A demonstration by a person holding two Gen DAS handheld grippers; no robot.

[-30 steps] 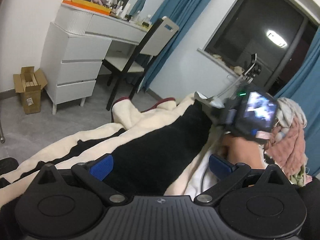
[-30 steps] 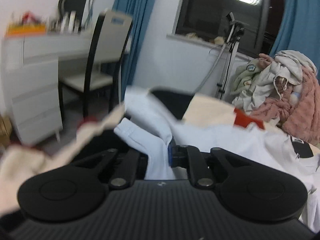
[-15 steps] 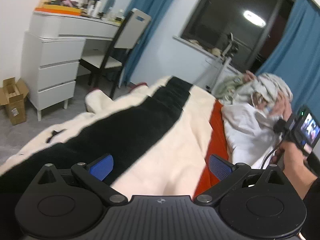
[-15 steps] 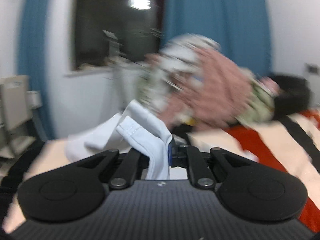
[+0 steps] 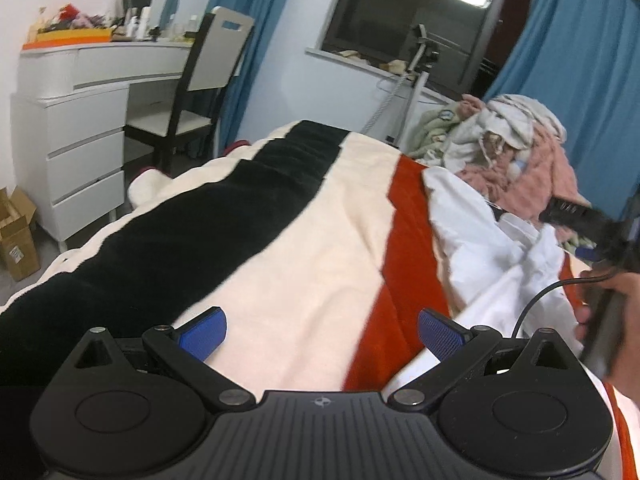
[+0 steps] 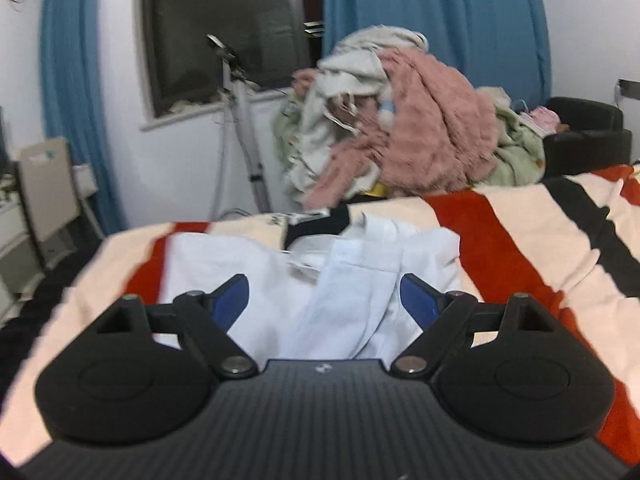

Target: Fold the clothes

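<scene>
Bed: striped blanket [image 5: 320,240] beneath both wide-spread tools, left tool [image 5: 322,326] and right tool [image 6: 325,296]; white garment [image 6: 352,280] ahead of right tool; clothes pile [image 6: 400,132], curtains [image 6: 432,20] beyond.

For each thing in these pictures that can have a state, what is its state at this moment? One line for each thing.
left gripper: open, holds nothing, over the striped blanket.
right gripper: open, holds nothing, over the white garment.
white garment: unfolded, crumpled, lying on the blanket.
clothes pile: heaped, not folded.
dresser drawers: all shut.
curtains: drawn aside from the dark window.
cardboard box: flaps open.
</scene>
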